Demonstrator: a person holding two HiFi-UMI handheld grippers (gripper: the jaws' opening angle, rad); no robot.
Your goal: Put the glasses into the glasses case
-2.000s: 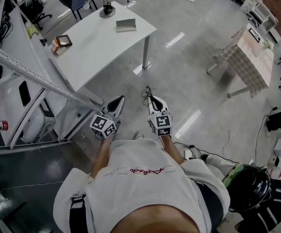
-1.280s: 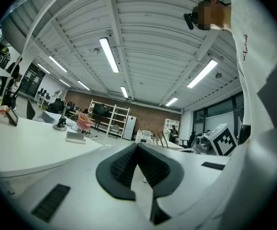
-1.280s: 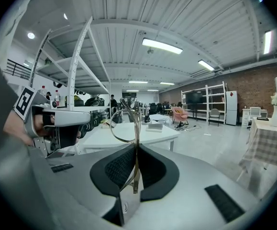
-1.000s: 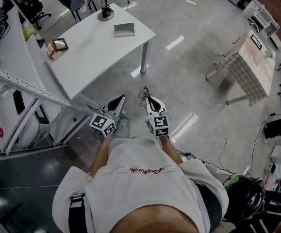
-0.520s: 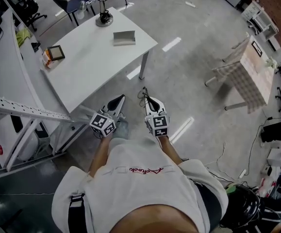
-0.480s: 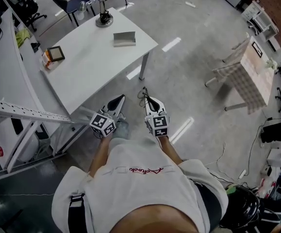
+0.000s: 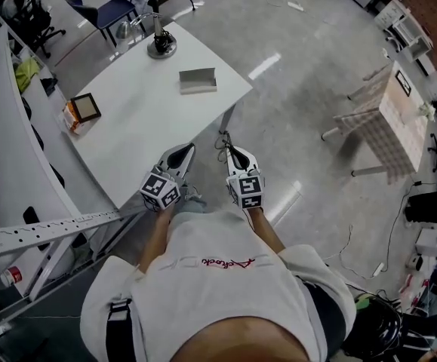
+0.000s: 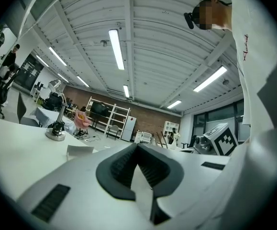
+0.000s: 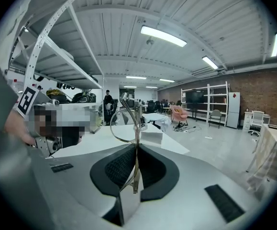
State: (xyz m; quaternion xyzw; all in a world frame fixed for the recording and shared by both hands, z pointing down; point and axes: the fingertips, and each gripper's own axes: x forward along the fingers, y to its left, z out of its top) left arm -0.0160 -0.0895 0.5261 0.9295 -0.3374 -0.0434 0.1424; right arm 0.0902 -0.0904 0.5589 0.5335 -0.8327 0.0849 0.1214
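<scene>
The glasses case [image 7: 198, 80], a small grey box, lies on the white table [image 7: 135, 127] ahead of me; it also shows as a pale box [image 8: 80, 151] in the left gripper view and behind the glasses [image 9: 151, 137] in the right gripper view. My right gripper [image 7: 231, 151] is shut on the thin wire-framed glasses [image 9: 127, 123], which stick up from its jaws [image 7: 223, 142]. My left gripper [image 7: 184, 151] is shut with nothing in it [image 8: 138, 150]. Both grippers hang at the table's near corner, well short of the case.
A desk lamp with a round base [image 7: 161, 45] stands at the table's far end, and a small framed object [image 7: 82, 108] sits at its left edge. A white perforated rail [image 7: 44, 228] runs at lower left. A chair [image 7: 101, 7] and a checked-cloth table [image 7: 388, 108] stand farther off.
The table and the case have come nearer; the grippers now reach the table's corner. The right gripper still holds the glasses.
</scene>
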